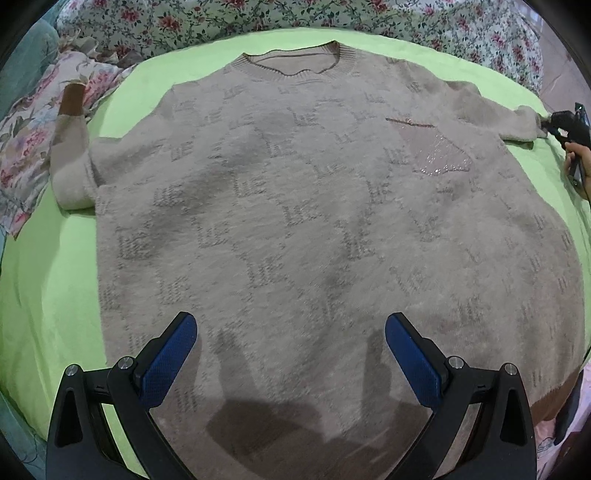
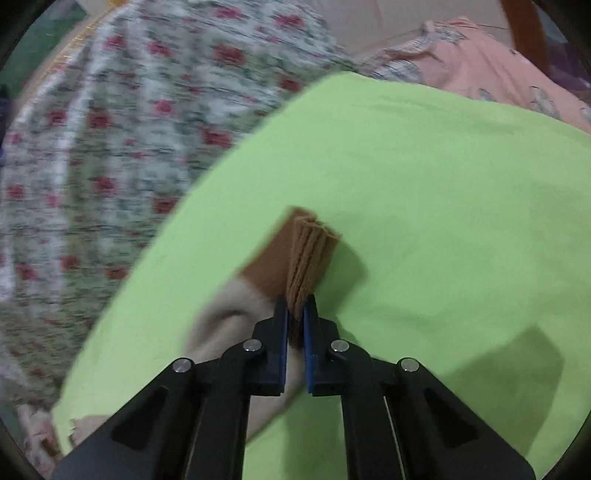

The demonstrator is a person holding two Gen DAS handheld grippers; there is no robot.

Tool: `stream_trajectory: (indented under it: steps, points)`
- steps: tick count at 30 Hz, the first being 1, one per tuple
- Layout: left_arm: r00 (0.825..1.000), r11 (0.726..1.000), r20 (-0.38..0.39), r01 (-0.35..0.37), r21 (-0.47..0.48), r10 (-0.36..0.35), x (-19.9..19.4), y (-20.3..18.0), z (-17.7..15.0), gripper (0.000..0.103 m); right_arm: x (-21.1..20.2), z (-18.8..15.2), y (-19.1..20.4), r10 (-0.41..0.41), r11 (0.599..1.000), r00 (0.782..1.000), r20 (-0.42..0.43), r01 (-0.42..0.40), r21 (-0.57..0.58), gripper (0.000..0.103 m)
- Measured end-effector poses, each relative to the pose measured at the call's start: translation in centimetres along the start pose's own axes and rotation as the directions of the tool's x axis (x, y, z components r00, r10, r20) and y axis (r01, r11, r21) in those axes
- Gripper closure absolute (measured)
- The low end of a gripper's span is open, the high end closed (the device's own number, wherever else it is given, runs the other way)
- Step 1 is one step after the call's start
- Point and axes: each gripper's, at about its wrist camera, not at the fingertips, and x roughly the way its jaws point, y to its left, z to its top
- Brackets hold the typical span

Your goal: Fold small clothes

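Note:
A beige fuzzy sweater (image 1: 303, 206) lies flat, front up, on a lime green sheet (image 1: 55, 280), collar at the far side and a shiny chest pocket (image 1: 436, 151) at the right. Its left sleeve (image 1: 70, 162) bends away, brown cuff pointing up. My left gripper (image 1: 290, 343) hovers open above the sweater's lower part, holding nothing. My right gripper (image 2: 295, 314) is shut on the brown ribbed cuff (image 2: 310, 254) of the right sleeve, held over the green sheet (image 2: 424, 177). It also shows in the left wrist view (image 1: 554, 123) at the sleeve's end.
Floral bedding (image 1: 221, 22) surrounds the green sheet at the back and left. It shows blurred in the right wrist view (image 2: 110, 147). Pink patterned cloth (image 2: 498, 74) lies beyond the sheet's far right edge.

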Motion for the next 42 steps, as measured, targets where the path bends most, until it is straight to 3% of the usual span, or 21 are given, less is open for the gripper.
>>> stream_trajectory:
  steps: [6, 9, 12, 15, 16, 17, 21, 23, 24, 27, 30, 31, 32, 34, 40, 42]
  points:
    - [0.999, 0.999, 0.020, 0.033, -0.002, -0.033, -0.5, -0.3, -0.4, 0.001, -4.6, -3.3, 8.4, 0.190, 0.969, 0.981, -0.040, -0.194, -0.155, 0.095]
    - [0.999, 0.999, 0.030, 0.041, -0.024, -0.040, -0.9, 0.4, -0.9, 0.001, -6.4, -7.4, 14.6, 0.303, 0.914, 0.943, -0.140, -0.329, -0.237, 0.095]
    - [0.998, 0.997, 0.040, 0.048, -0.055, -0.045, -1.3, 1.6, -1.4, 0.001, -7.2, -13.1, 21.1, 0.391, 0.836, 0.877, -0.279, -0.465, -0.289, 0.095]
    - [0.998, 0.995, 0.049, 0.053, -0.086, -0.049, -1.7, 2.8, -1.8, 0.001, -7.0, -19.8, 27.1, 0.451, 0.758, 0.787, -0.422, -0.587, -0.285, 0.095]
    - [0.997, 0.993, 0.053, 0.057, -0.100, -0.052, -1.9, 3.4, -2.0, 0.001, -6.8, -21.1, 28.2, 0.459, 0.744, 0.766, -0.450, -0.608, -0.277, 0.095]
    - [0.997, 0.992, 0.057, 0.061, -0.114, -0.055, -2.0, 4.0, -2.1, 0.001, -6.5, -23.6, 30.0, 0.476, 0.720, 0.727, -0.495, -0.645, -0.255, 0.095]
    - [0.995, 0.984, 0.072, 0.080, -0.162, -0.069, -2.3, 6.3, -2.7, 0.001, -5.2, -31.6, 34.9, 0.479, 0.671, 0.619, -0.622, -0.715, -0.195, 0.095]
    - [0.993, 0.978, 0.081, 0.095, -0.188, -0.081, -2.4, 7.4, -2.9, 0.001, -4.4, -34.5, 36.3, 0.475, 0.660, 0.573, -0.668, -0.734, -0.160, 0.095]
    - [0.993, 0.975, 0.084, 0.101, -0.198, -0.086, -2.3, 7.9, -3.0, 0.001, -4.1, -35.5, 37.0, 0.468, 0.657, 0.563, -0.681, -0.737, -0.159, 0.095]
    - [0.988, 0.964, 0.101, 0.138, -0.227, -0.118, -2.3, 9.2, -2.8, 0.001, -3.3, -38.9, 38.0, 0.426, 0.651, 0.552, -0.717, -0.738, -0.181, 0.095]
    - [0.979, 0.951, 0.131, 0.184, -0.249, -0.155, -2.3, 10.4, -1.8, 0.001, -2.1, -40.7, 38.5, 0.402, 0.661, 0.534, -0.744, -0.732, -0.168, 0.088]
    - [0.977, 0.948, 0.139, 0.195, -0.252, -0.164, -2.3, 10.6, -1.3, 0.001, -1.7, -40.7, 38.3, 0.392, 0.672, 0.529, -0.753, -0.723, -0.159, 0.073]
    - [0.972, 0.944, 0.155, 0.213, -0.253, -0.177, -2.2, 10.9, -0.4, 0.001, -1.3, -40.6, 37.7, 0.393, 0.683, 0.507, -0.767, -0.720, -0.126, 0.066]
    - [0.966, 0.942, 0.180, 0.228, -0.247, -0.187, -1.9, 11.1, 1.1, 0.001, -2.1, -39.7, 37.3, 0.435, 0.679, 0.499, -0.749, -0.728, -0.091, 0.052]
    - [0.944, 0.920, 0.193, 0.311, -0.238, -0.269, 2.0, 11.6, 8.6, 0.001, -6.3, -35.0, 32.8, 0.515, 0.683, 0.571, -0.640, -0.724, -0.096, 0.051]
    - [0.939, 0.910, 0.175, 0.332, -0.249, -0.295, 4.1, 11.7, 11.2, 0.001, -7.8, -33.1, 30.2, 0.530, 0.701, 0.606, -0.593, -0.707, -0.096, 0.051]
